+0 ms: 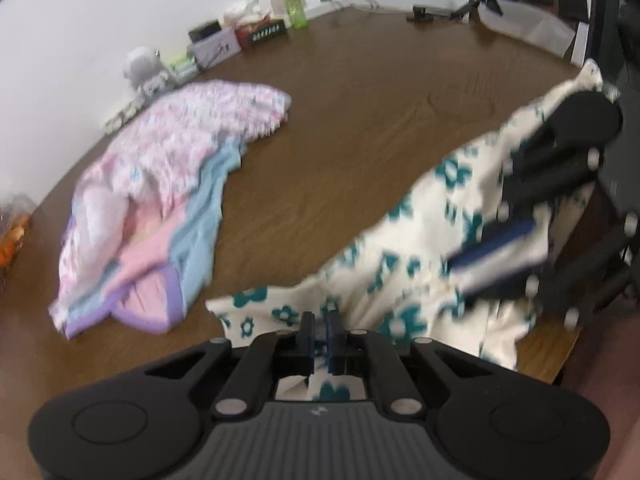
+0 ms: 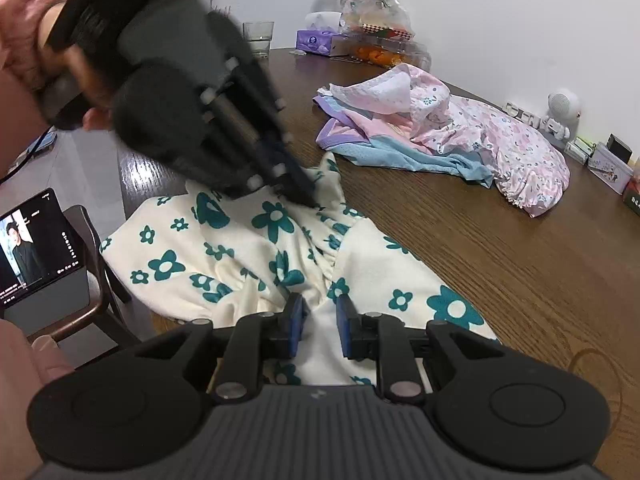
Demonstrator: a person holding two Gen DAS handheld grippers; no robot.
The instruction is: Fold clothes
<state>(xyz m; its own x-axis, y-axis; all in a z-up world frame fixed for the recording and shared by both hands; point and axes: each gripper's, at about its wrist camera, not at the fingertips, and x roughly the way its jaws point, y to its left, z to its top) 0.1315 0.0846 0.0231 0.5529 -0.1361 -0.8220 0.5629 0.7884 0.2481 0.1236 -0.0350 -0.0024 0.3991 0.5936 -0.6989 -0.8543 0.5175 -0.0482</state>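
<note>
With the cream flowered garment point(image 2: 256, 248) lying at the near table point(image 2: 500, 248) edge, clamped by both the left gripper point(image 1: 320, 330) and right gripper point(image 2: 318, 322), the cloth should be kept taut while folded.

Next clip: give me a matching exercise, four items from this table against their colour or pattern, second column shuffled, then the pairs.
Column one:
1. garment held in both grippers
2. tissue box
3. drinking glass
4. table

Column two:
A. clear, see-through
B. brown wood grain
C. cream with teal flowers
D. purple

Pairs: 1-C, 2-D, 3-A, 4-B
</note>
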